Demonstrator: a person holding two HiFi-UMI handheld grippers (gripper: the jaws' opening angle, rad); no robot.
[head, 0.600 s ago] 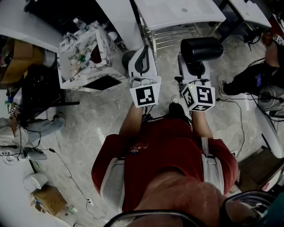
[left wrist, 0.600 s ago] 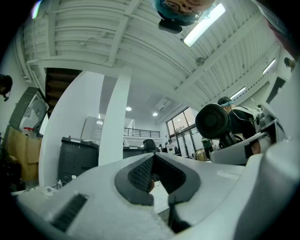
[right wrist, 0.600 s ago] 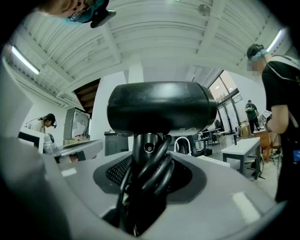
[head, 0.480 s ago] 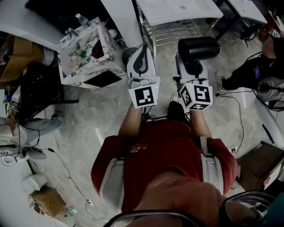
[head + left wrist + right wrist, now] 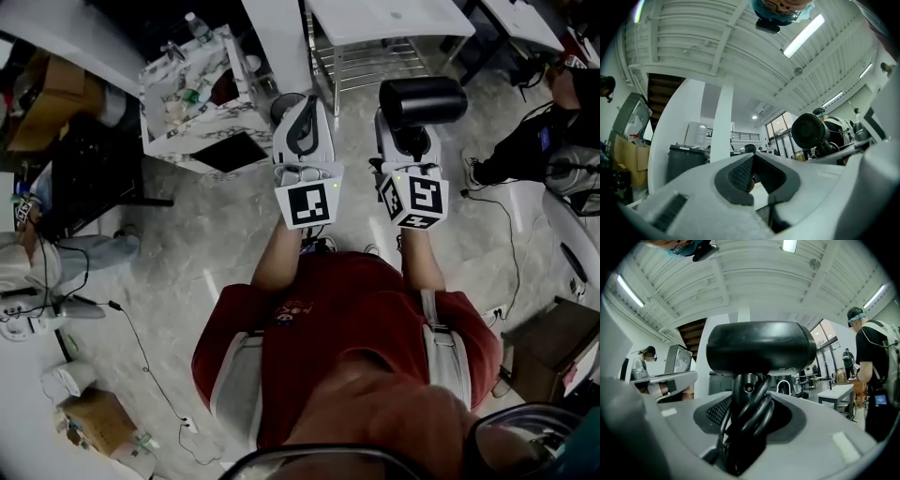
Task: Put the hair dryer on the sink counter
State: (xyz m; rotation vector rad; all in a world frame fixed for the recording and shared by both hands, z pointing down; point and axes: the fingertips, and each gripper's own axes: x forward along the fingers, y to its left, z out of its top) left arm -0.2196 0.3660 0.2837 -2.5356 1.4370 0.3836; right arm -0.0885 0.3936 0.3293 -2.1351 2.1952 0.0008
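The black hair dryer (image 5: 422,99) is upright in my right gripper (image 5: 409,129), which is shut on its handle with the cord bunched against it. In the right gripper view the hair dryer's barrel (image 5: 760,348) lies crosswise above the jaws, and handle and cord (image 5: 746,413) fill the gap. My left gripper (image 5: 304,105) is beside it to the left, shut and empty. From the left gripper view the hair dryer's round rear grille (image 5: 810,131) shows at the right. A white counter top (image 5: 394,21) over a metal rack lies just beyond both grippers.
A marble-patterned cabinet (image 5: 220,117) with bottles and clutter on top stands to the front left. A person (image 5: 548,141) is at the right with cables on the floor, and another sits at the left (image 5: 37,267). Cardboard boxes (image 5: 89,417) lie at the lower left.
Both grippers keep their pose and the hair dryer stays gripped. The marble cabinet and white counter have slid rightward and closer in the head view.
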